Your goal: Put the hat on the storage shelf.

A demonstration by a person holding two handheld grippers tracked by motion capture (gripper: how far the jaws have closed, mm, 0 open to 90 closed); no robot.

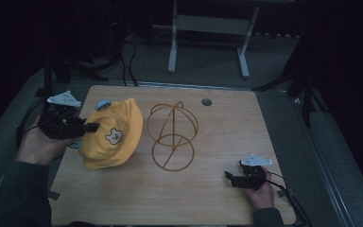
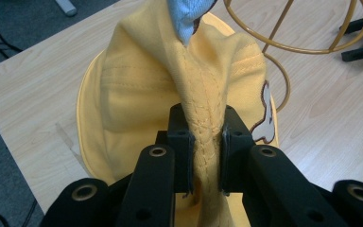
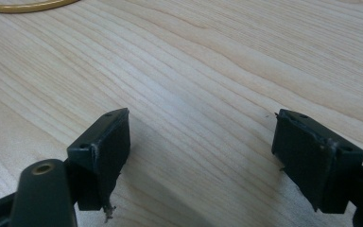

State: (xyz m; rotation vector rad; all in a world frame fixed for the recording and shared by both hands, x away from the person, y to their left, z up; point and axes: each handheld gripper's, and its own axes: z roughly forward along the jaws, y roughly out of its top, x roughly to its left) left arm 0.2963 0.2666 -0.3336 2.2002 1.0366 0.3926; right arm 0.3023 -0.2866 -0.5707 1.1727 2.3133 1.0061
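A yellow child's hat with a bear patch lies on the left part of the wooden table. My left gripper is shut on a fold of the hat, its two jaws pinching the yellow cloth along a seam. A light blue piece shows at the hat's far end. A gold wire stand of hoops stands just right of the hat, at the table's middle. My right gripper rests low over the table near its front right, open, with bare wood between its jaws.
A dark round hole sits near the table's back edge. A white metal frame stands on the floor behind the table. Black cables trail over the floor at the back left. The gold ring's edge lies far ahead of the right gripper.
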